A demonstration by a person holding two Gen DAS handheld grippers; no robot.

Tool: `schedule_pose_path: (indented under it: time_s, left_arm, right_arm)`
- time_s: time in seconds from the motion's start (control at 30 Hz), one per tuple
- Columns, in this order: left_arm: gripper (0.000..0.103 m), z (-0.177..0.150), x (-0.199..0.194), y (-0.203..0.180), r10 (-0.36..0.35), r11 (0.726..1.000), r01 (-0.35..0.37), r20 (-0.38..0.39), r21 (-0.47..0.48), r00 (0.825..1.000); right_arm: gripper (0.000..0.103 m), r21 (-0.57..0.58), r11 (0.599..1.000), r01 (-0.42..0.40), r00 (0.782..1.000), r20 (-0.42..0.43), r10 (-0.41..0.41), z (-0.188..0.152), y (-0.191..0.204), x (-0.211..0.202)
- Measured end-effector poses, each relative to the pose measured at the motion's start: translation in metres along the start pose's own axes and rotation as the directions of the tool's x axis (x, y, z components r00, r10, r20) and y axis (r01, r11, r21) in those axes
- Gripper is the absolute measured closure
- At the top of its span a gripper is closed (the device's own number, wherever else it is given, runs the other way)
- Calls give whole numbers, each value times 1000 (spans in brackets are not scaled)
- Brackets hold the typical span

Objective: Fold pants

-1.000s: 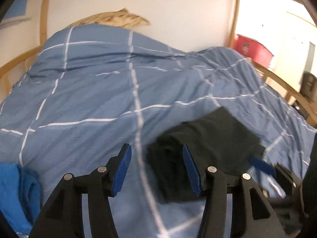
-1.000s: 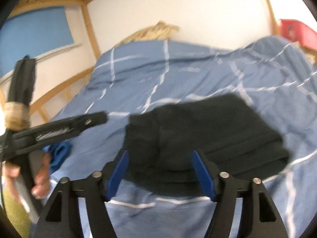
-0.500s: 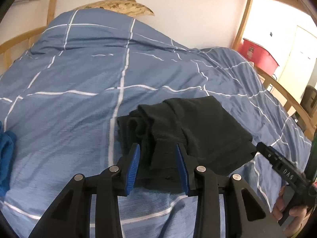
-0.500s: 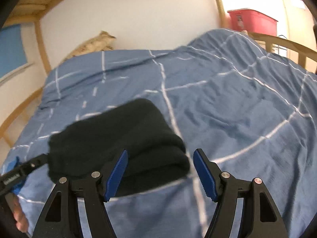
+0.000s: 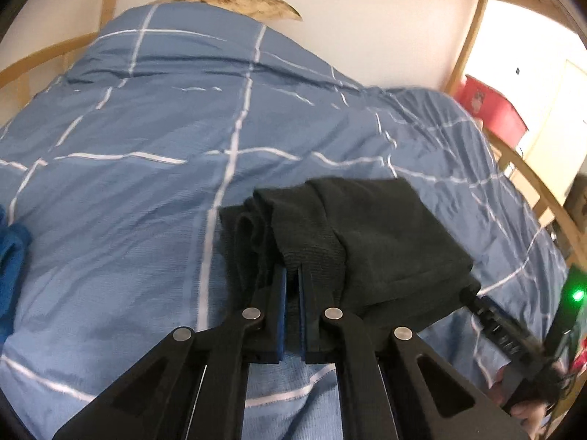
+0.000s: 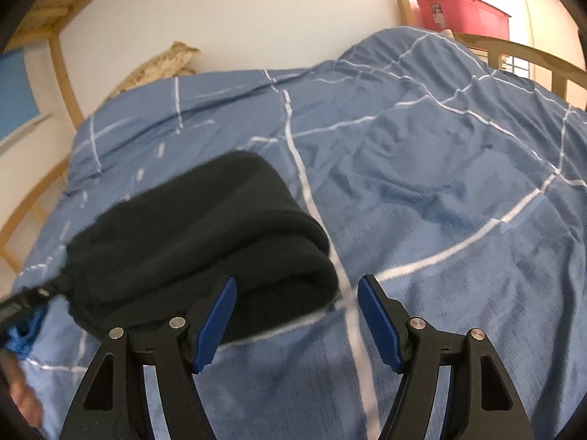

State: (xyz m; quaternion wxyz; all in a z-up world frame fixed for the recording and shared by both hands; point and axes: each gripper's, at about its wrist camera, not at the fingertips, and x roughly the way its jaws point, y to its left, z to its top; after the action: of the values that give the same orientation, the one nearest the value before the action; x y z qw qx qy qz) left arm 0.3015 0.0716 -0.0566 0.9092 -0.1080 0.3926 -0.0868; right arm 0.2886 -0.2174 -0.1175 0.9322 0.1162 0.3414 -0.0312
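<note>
Pants: the black pants (image 5: 367,234) lie in a thick folded bundle on the blue duvet, near its front edge. In the right wrist view the bundle (image 6: 198,242) shows a rounded fold at its right end and sits left of centre.
Layers: at the bundle's left end several stacked fabric edges show loosely, one band running toward the camera.
Left gripper: the left gripper (image 5: 291,308) points forward and downward onto the bundle's near edge. Its jaws have just been closing and are now pressed together, pinching a band of black fabric between the blue pads.
Right gripper: the right gripper (image 6: 297,315) is tilted down toward the bed at the bundle's right end. Its jaws stand spread wide. The left blue pad (image 6: 216,319) sits just in front of the fold's near edge, and whether it touches the cloth cannot be told; the right pad is over bare duvet. Nothing is pinched.
Hands: a hand (image 5: 528,399) wraps the other gripper's black handle at the lower right of the left wrist view, beside a green light.
Duvet: the blue duvet (image 5: 146,139) with thin white grid lines covers the bed, rumpled toward the right.
Surroundings: a tan patterned pillow (image 5: 234,0) rests at the headboard end against a white wall. A bright blue cloth (image 5: 11,253) lies at the left edge. A red bin (image 6: 462,13) stands beyond the wooden bed frame (image 6: 521,55).
</note>
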Motion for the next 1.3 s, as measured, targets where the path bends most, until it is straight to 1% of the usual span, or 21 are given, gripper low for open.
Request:
schedule_pose_path:
  time_s: [0.07, 0.17, 0.27, 0.33, 0.4, 0.53, 0.63, 0.67, 0.73, 0.8, 0.83, 0.87, 0.9, 0.93, 0.97, 1.0, 1.07, 1.1, 1.17, 1.23, 1.3]
  left_arm:
    - [96, 0, -7, 2, 13, 1000, -13, 13, -8, 1000]
    - [96, -3, -6, 4, 45, 999, -45, -14, -11, 999]
    - [96, -11, 8, 5, 93, 996, -93, -56, -2, 994]
    - [96, -15, 14, 6, 101, 995, -102, -72, -13, 992]
    - [96, -18, 17, 7, 109, 994, -111, -75, -16, 991]
    - [96, -20, 20, 6, 127, 992, -128, -87, -13, 988]
    - [95, -19, 21, 9, 115, 993, -118, -85, -30, 990]
    - [93, -19, 20, 11, 107, 993, -110, -84, -33, 991]
    - [82, -20, 13, 11, 115, 993, -117, -66, -21, 991]
    - [54, -21, -1, 11, 148, 989, -149, -40, -13, 988]
    - [48, -21, -10, 11, 153, 988, -153, -17, -14, 988]
    - [40, -20, -23, 11, 157, 987, -157, 21, -17, 987]
    - [37, -18, -28, 11, 165, 986, -165, 36, -17, 986]
    - [37, -14, -36, 11, 183, 983, -182, 53, -12, 982]
    - [36, -11, -39, 11, 185, 983, -185, 57, -5, 981]
    - [35, -4, -39, 11, 184, 983, -185, 45, 7, 982]
    - [35, 7, -36, 12, 185, 983, -185, 14, -8, 983]
    - [34, 15, -29, 14, 165, 986, -165, -26, -26, 986]
    - [34, 29, -15, 16, 120, 992, -123, -85, -27, 989]
    - [34, 40, 1, 15, 91, 996, -94, -142, -13, 986]
    - [34, 49, 18, 17, 65, 997, -73, -208, -29, 976]
  right_arm:
    - [33, -24, 999, 31, 1000, -4, -31, -2, 2, 1]
    - [33, -50, 994, 102, 994, -35, -104, 0, 0, 11]
    - [33, 12, 997, 78, 997, -8, -77, 4, -10, 11]
    - [33, 2, 995, 104, 994, 23, -104, 6, -12, 12]
    - [34, -6, 991, 131, 991, 2, -131, 6, -14, 17]
    - [34, 36, 987, 157, 987, -48, -155, -1, -22, 22]
    - [33, 12, 985, 173, 983, -61, -172, -1, -19, 16]
    - [31, 0, 983, 183, 981, -67, -182, -1, -17, 13]
    - [31, -13, 984, 179, 982, -59, -180, 0, -13, -1]
    - [30, -42, 989, 144, 989, -29, -145, 2, -5, -21]
    - [27, -65, 989, 132, 991, -6, -133, 4, 0, -30]
    - [21, -94, 987, 127, 992, 23, -126, 8, 7, -40]
    - [14, -115, 985, 130, 991, 58, -124, 14, 12, -49]
    - [11, -126, 983, 131, 989, 90, -120, 21, 16, -57]
    - [6, -132, 983, 128, 987, 110, -114, 28, 20, -60]
    - [5, -142, 982, 124, 987, 121, -107, 38, 23, -60]
    - [5, -173, 979, 105, 992, 86, -91, 57, 32, -47]
    - [5, -191, 977, 92, 995, 55, -82, 65, 36, -37]
    - [5, -211, 976, 50, 997, -49, -62, 78, 41, -12]
    - [5, -207, 978, 7, 987, -155, -40, 87, 44, 13]
    - [5, -190, 982, 2, 978, -203, -41, 95, 43, 31]
